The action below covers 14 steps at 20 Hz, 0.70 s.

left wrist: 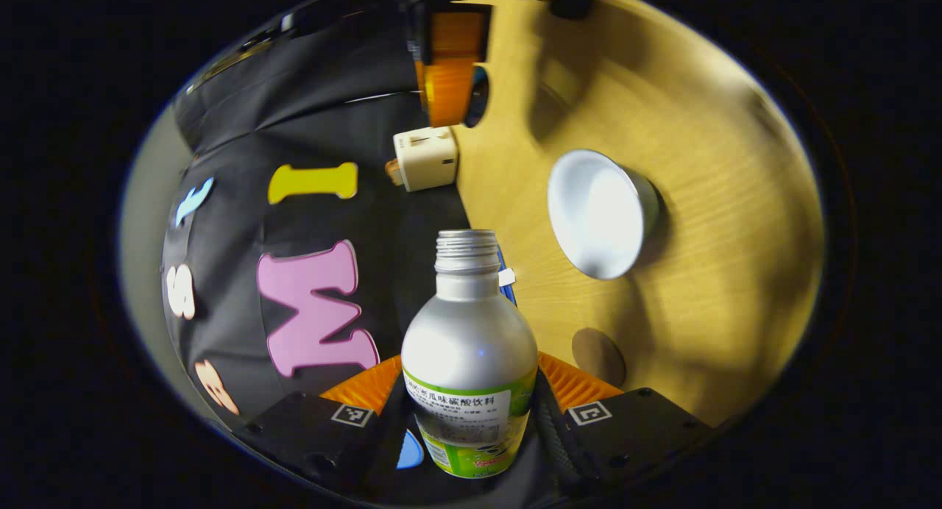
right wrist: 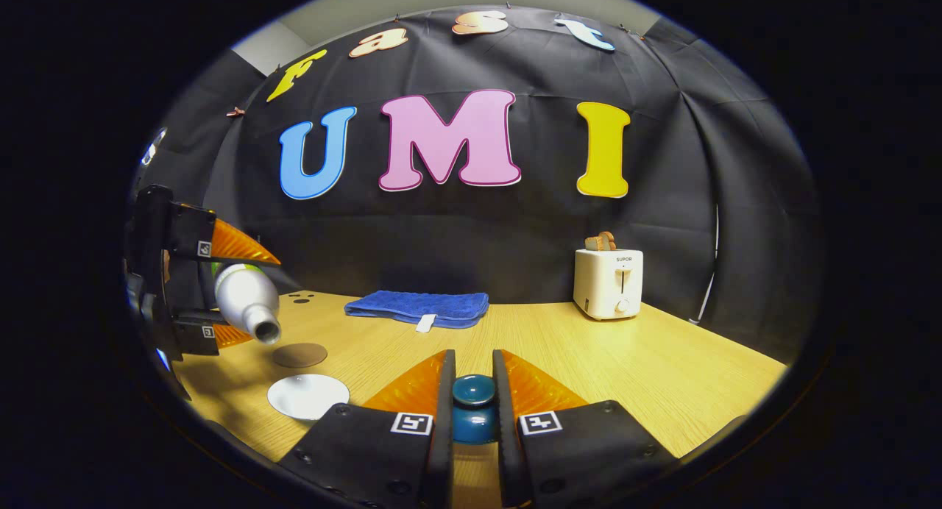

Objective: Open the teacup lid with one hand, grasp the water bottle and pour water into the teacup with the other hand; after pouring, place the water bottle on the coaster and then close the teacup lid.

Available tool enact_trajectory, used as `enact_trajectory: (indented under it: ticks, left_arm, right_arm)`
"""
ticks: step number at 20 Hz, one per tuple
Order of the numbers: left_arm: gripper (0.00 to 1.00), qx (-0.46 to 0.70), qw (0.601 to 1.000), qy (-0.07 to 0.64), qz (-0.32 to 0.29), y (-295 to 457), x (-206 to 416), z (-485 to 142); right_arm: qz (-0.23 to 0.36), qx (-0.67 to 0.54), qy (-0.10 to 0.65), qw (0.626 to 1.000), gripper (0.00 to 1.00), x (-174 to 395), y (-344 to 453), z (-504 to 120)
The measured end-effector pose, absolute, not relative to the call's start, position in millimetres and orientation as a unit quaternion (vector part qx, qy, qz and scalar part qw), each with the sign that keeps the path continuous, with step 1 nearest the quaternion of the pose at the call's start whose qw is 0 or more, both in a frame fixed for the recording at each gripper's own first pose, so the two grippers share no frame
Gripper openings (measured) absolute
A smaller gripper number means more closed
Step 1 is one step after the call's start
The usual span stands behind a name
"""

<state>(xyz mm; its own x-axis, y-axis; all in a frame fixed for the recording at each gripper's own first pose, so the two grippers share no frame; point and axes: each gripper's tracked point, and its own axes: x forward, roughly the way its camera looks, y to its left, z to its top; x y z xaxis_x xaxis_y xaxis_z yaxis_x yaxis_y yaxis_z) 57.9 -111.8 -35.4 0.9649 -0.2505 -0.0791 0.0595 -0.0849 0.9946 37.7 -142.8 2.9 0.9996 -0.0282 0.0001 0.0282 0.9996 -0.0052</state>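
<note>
**Now: bottle tipped over the open teacup, lid held aside**

Here the left tool (left wrist: 471, 406) is clamped on the water bottle (left wrist: 469, 354), both orange fingers pressing its silver body just above the green label. The bottle has no cap on its threaded neck. In the right gripper view the same bottle (right wrist: 246, 299) lies tilted, mouth pointing down and toward the white teacup (right wrist: 307, 396), which stands uncovered on the wooden surface (right wrist: 662, 369) below and slightly ahead of the mouth. In the left gripper view the teacup (left wrist: 600, 213) sits well beyond the bottle's neck, its white inside showing. Whether water is running, the pictures are too coarse to tell.

The right tool (right wrist: 473, 391) is closed on the dark blue teacup lid (right wrist: 473, 406), gripping its round knob between both fingers, off to the side of the cup.

The brown round coaster (right wrist: 299, 355) lies flat on the surface just behind the teacup, apart from it. Farther back lie a folded blue towel (right wrist: 417, 307) and a white toaster (right wrist: 608, 282) near the wall.
</note>
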Motion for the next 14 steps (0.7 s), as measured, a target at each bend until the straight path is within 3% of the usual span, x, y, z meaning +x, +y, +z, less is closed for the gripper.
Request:
enact_trajectory:
  ticks: [3, 8, 11, 14]
  left_arm:
    - [0.8, 0.605, 0.787, -0.08, -0.084, -102, 50, -20]
    - [0.8, 0.377, 0.922, -0.077, -0.048, -73, 58, -10]
    - [0.8, 0.237, 0.968, -0.069, -0.044, -55, 64, -8]
    - [0.8, 0.109, 0.99, -0.065, -0.065, -53, 74, -9]
  right_arm:
    - [-0.014, -0.003, 0.0, 1.0, 0.28, 38, -143, 3]
    - [-0.022, -0.003, 0.0, 1.0, 0.28, 38, -146, 3]
    - [-0.022, -0.003, 0.0, 1.0, 0.28, 38, -146, 3]
    - [-0.022, -0.003, 0.0, 1.0, 0.28, 39, -146, 3]
